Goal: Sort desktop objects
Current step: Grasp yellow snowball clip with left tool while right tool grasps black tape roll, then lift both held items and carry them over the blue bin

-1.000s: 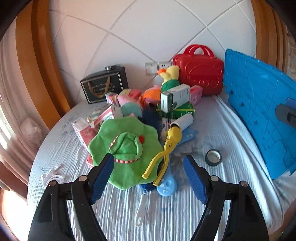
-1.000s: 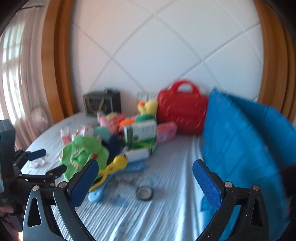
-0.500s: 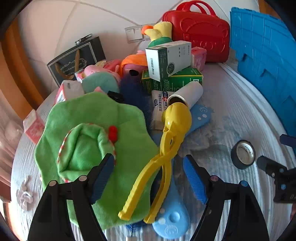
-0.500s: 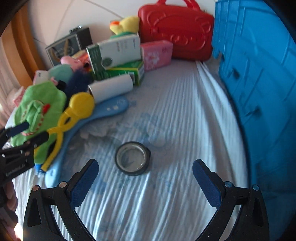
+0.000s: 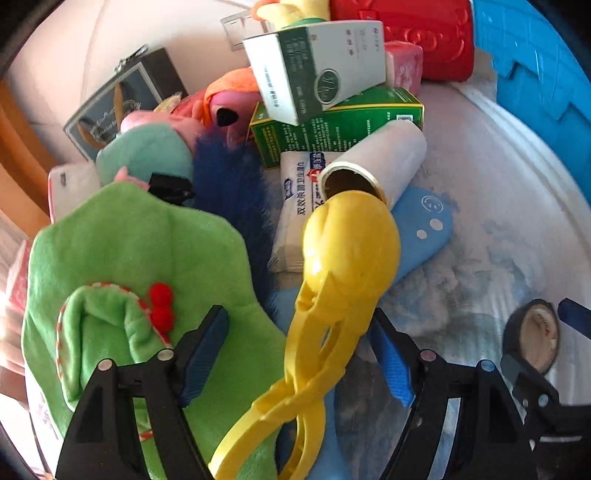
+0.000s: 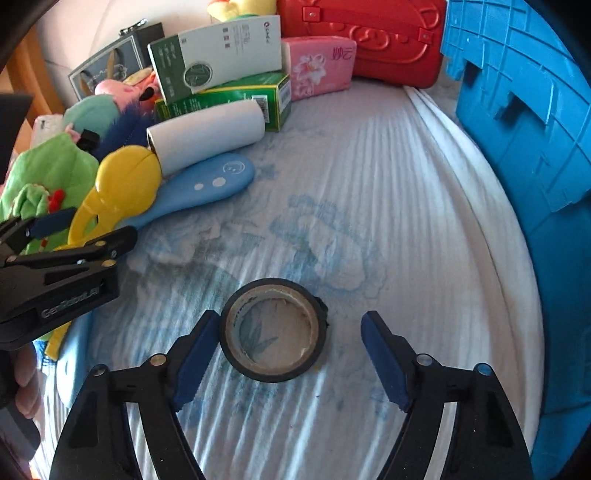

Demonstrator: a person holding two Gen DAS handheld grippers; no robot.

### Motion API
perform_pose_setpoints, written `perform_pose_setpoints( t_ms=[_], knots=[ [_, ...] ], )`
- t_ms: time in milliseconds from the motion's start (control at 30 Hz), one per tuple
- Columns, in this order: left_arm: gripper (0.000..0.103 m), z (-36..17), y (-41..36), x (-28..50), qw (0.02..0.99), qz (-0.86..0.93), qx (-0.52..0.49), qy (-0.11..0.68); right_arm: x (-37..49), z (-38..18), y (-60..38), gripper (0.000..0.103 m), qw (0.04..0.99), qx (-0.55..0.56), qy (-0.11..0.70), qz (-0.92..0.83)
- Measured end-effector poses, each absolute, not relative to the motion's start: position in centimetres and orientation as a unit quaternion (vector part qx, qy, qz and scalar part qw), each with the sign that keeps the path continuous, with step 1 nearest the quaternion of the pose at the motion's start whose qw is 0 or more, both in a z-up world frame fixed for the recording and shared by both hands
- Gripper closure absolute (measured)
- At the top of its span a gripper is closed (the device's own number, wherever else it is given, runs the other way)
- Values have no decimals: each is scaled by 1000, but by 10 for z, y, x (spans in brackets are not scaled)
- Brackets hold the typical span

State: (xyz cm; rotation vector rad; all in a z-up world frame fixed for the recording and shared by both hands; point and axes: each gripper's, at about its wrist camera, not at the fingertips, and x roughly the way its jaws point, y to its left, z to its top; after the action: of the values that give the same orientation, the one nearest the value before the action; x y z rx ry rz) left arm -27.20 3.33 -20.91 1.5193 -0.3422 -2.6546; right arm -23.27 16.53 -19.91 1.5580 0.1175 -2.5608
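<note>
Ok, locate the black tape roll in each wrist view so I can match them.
Left wrist: black tape roll at the far right edge, beside the right claw.
Right wrist: lower centre, lying between the open right claw fingers.
Shared landmark: yellow tongs.

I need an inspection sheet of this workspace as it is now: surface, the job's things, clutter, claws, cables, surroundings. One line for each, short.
Surface: white cloth with faded blue print, wrinkled, covering the table.
Job's things: black tape roll lies flat between the right claw's fingers; yellow scoop tongs lie over a green plush and a blue paddle, between the left claw's fingers.
Clutter: white roll, green box, white-green box, pink pack, plush toys piled at the back.
Claws: left claw open; right claw open, left pad near or touching the tape.
Cables: nothing seen.
Surroundings: red case, blue crate, black gift bag, white wall.
</note>
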Motion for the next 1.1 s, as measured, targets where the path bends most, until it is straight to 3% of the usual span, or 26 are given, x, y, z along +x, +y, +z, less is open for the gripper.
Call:
perform_pose_setpoints(
  t_ms=[100, 133, 367, 567, 1100],
  knots=[
    [61, -207, 41, -269, 6, -861, 498, -108, -231, -202, 160, 36, 72, 515, 54, -852],
    [69, -205, 43, -268, 2, -860, 498, -109, -230, -201, 158, 46, 76, 514, 54, -853],
    [73, -170, 23, -249, -13, -875, 482, -42, -219, -180, 153, 46, 92, 499, 56, -860],
    [90, -119, 6, -214, -21, -903, 429, 10, -207, -146, 147, 46, 112, 470, 52, -874],
    [91, -38, 1, -133, -31, -932, 359, 40, -162, -40, 129, 46, 144, 373, 49, -915]
  ],
)
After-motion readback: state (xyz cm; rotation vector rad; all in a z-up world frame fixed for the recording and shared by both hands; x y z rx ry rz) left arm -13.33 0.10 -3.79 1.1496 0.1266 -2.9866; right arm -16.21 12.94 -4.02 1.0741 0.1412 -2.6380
